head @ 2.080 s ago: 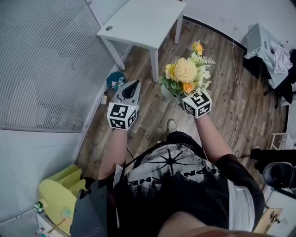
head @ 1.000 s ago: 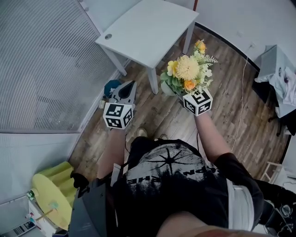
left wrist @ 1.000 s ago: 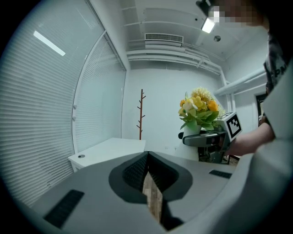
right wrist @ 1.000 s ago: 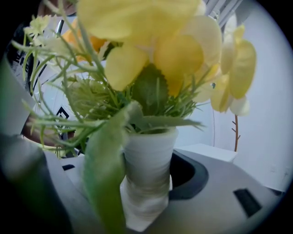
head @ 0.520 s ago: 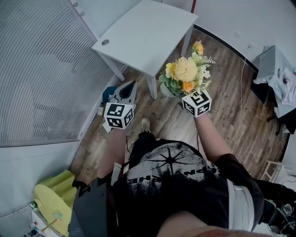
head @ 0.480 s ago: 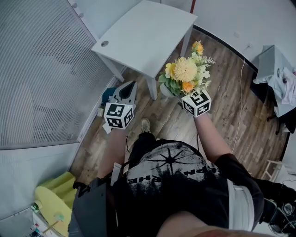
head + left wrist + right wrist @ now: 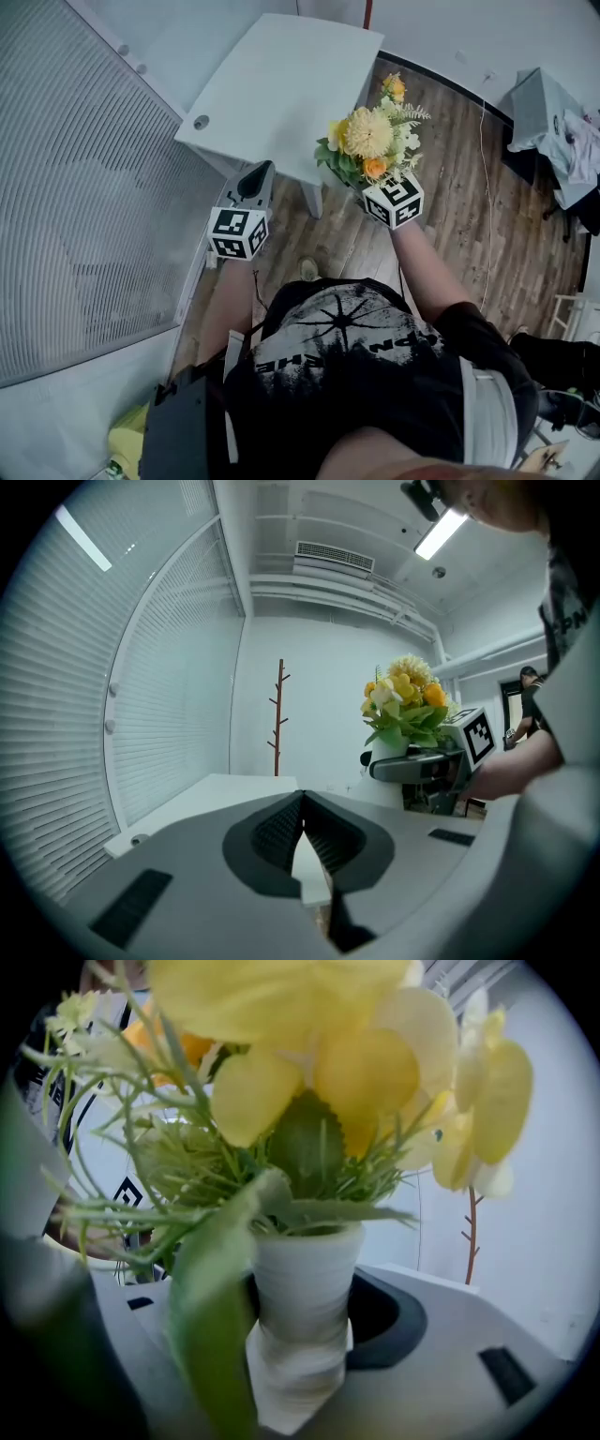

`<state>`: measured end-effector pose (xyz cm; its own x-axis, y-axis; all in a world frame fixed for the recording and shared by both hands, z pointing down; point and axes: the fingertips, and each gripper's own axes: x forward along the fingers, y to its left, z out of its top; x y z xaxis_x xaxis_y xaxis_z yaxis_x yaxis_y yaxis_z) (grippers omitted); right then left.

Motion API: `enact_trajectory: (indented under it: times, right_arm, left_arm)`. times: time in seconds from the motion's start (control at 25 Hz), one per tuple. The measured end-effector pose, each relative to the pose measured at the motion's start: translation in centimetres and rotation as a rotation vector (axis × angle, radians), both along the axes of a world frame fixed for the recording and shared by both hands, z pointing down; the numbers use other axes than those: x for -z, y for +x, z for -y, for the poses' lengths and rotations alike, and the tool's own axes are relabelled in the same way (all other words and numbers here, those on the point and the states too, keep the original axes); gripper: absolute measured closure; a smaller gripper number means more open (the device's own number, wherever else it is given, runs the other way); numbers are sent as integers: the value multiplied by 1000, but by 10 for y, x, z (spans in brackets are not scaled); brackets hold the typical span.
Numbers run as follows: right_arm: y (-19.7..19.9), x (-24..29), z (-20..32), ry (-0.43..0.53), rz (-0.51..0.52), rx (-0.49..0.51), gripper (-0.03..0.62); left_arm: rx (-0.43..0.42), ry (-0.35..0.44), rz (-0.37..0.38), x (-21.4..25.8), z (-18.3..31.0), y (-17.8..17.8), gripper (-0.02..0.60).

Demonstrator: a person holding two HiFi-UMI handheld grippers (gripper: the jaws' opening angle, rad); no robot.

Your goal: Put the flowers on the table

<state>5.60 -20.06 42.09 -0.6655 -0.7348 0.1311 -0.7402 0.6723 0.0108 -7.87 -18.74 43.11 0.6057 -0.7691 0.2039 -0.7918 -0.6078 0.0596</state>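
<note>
Left gripper (image 7: 302, 803) is held forward, fingers pressed together; right gripper (image 7: 302, 1340) beside it, fingers clamping the vase (image 7: 305, 1274).

A white table (image 7: 281, 84) stands on a wood-plank floor (image 7: 469, 234). Left of it hang slatted blinds (image 7: 84, 216); beyond it, a bare coat stand (image 7: 277, 716); to its right, perhaps draped clothing (image 7: 562, 131).
</note>
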Motion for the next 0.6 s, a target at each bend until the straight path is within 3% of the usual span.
enact_trajectory:
  times: [0.6]
  right_arm:
    - [-20,3,68,14,-23,-122,338]
  left_arm:
    - [-132,7,-15,-2,81,-14,569]
